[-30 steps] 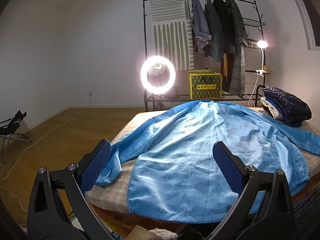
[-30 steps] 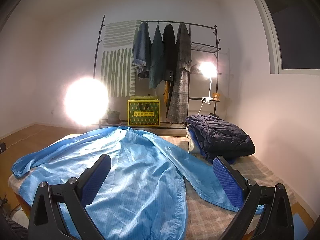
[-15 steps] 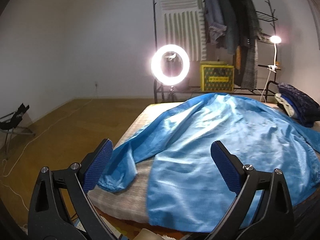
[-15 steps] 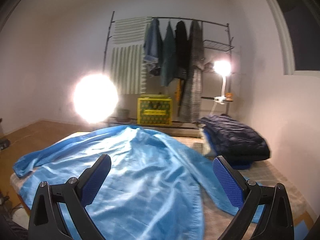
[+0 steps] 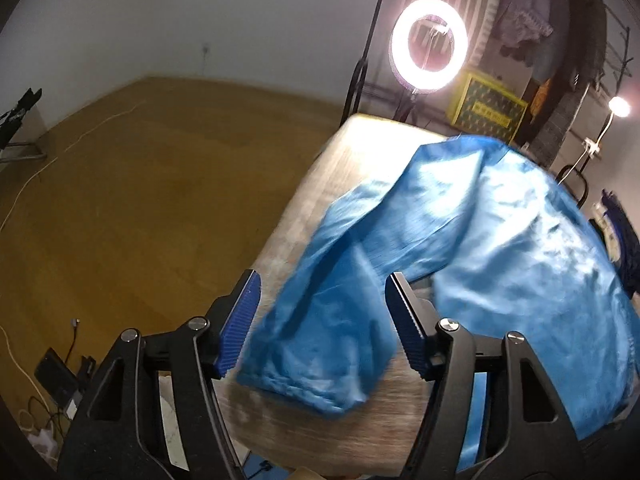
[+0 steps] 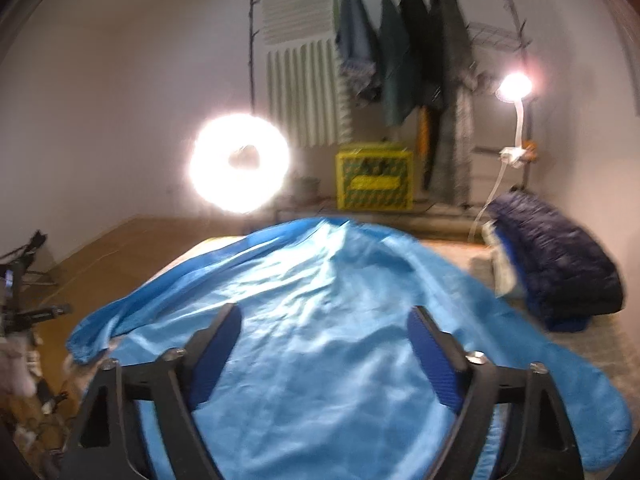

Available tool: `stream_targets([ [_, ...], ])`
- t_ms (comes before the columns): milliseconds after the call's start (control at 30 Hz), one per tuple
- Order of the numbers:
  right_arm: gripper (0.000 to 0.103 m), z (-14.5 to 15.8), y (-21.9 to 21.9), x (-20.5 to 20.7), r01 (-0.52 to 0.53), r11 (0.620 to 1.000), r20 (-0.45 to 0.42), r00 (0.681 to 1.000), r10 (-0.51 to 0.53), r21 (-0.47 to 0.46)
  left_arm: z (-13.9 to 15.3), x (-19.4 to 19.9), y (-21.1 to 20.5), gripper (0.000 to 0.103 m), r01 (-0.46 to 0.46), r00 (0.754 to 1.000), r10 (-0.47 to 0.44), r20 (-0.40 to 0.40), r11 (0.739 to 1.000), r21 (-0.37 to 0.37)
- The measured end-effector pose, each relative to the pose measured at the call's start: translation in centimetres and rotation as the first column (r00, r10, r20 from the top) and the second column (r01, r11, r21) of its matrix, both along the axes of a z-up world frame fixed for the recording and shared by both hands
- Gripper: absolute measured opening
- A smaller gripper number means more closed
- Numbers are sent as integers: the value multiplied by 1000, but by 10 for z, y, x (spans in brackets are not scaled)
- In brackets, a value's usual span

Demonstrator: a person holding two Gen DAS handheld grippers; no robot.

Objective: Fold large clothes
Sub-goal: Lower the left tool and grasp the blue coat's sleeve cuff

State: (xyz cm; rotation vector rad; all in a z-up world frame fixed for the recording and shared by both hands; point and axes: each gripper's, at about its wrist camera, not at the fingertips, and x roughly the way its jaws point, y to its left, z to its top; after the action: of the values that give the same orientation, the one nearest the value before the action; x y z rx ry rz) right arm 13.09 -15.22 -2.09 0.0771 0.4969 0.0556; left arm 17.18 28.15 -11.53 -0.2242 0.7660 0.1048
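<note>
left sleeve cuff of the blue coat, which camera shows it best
The left wrist view: the left sleeve cuff lies close and large on the table, framed by the open left gripper. In the right wrist view, the same cuff is small, blurred and far off at the table's left edge.

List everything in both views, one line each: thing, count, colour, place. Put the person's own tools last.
coat: one, light blue, spread flat over the bed.
bed: one, beige cover, under the coat.
folded jacket: one, dark navy, far right on the bed.
ring light: one, white, lit, behind the bed.
crate: one, yellow and green, on the rack's shelf.
hanging clothes: several, dark, on the rack.
clip lamp: one, white, lit, right of the rack.
left tongs: black with blue pads, open around the coat's cuff.
right tongs: same colours, open over the coat's middle.
</note>
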Motion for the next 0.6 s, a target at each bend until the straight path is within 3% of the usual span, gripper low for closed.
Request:
stream_targets([
  [133, 69, -16, 3, 15, -41, 999, -58, 997, 43, 36, -22, 11, 3, 67, -13, 998, 19, -58, 995, 96],
  [233, 66, -25, 1, 17, -51, 998, -88, 995, 55, 46, -36, 17, 5, 63, -15, 996, 25, -91, 994, 110],
  [300, 59, -28, -3, 17, -56, 997, -106, 992, 62, 59, -45, 22, 5, 40, -12, 993, 25, -115, 994, 112],
  [333, 58, -29, -5, 18, -57, 996, -110, 992, 64, 67, -47, 24, 4, 35, -8, 993, 22, -119, 994, 111],
  [400, 54, -30, -8, 19, -57, 995, -117, 991, 66, 81, -51, 27, 3, 9, -2, 992, 14, -122, 996, 94],
  [500, 43, -32, -14, 19, -58, 994, -128, 989, 70, 96, -50, 31, 3, 1, 1, 995, 2, -101, 1000, 30],
  [600, 37, -35, -16, 21, -64, 991, -143, 986, 80, 115, -37, 30, -4, 0, 20, 999, -21, -51, 999, -25],
])
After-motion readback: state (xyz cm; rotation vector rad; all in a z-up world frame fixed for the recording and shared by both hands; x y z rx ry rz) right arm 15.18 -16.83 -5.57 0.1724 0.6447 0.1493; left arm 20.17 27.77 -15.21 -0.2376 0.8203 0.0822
